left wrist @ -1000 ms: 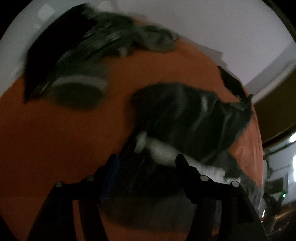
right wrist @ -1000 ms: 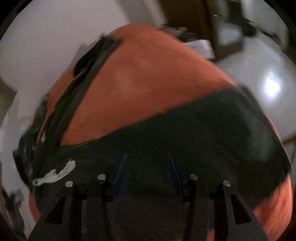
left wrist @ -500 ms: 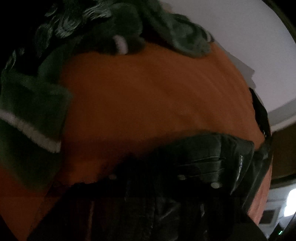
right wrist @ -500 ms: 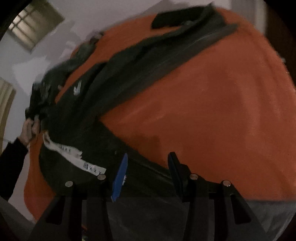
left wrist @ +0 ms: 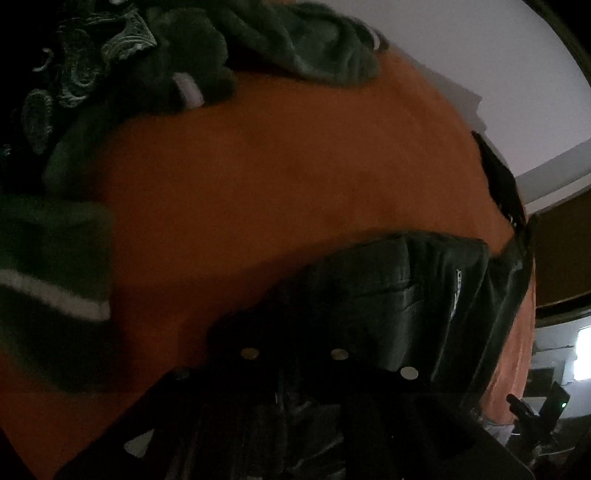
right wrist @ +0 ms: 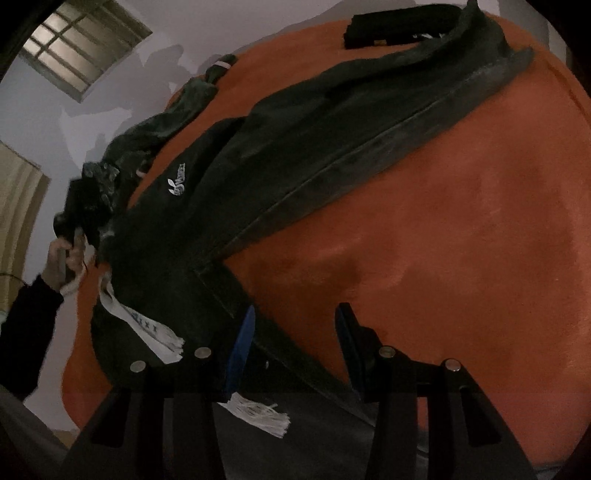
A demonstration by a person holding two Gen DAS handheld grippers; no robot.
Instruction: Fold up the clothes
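Note:
Black track trousers (right wrist: pixel 295 155) with a small white logo (right wrist: pixel 177 184) lie stretched across the orange bed cover (right wrist: pixel 461 221). Their white drawstrings (right wrist: pixel 147 328) hang loose at the near end. My left gripper (left wrist: pixel 295 343) is shut on the trousers' bunched black cloth (left wrist: pixel 406 288), and its fingertips are buried in the fabric. In the right wrist view a hand (right wrist: pixel 62 254) holds that left gripper (right wrist: pixel 77 210) at the trousers' far left end. My right gripper (right wrist: pixel 297 332) stands open low over the trousers' near edge, one blue-padded finger (right wrist: pixel 242 343) resting on the cloth.
A green garment with a white stripe (left wrist: pixel 55 266) lies at the left of the orange cover (left wrist: pixel 277 166). Patterned dark cloth (left wrist: pixel 92 48) and grey-green cloth (left wrist: pixel 321 48) are piled behind. A folded black item (right wrist: pixel 388 29) sits at the far edge. White walls surround the bed.
My left gripper went from open over the drawstring to shut on the trousers. The right view swung from flat dark cloth to the stretched trousers; little has moved in the last half second.

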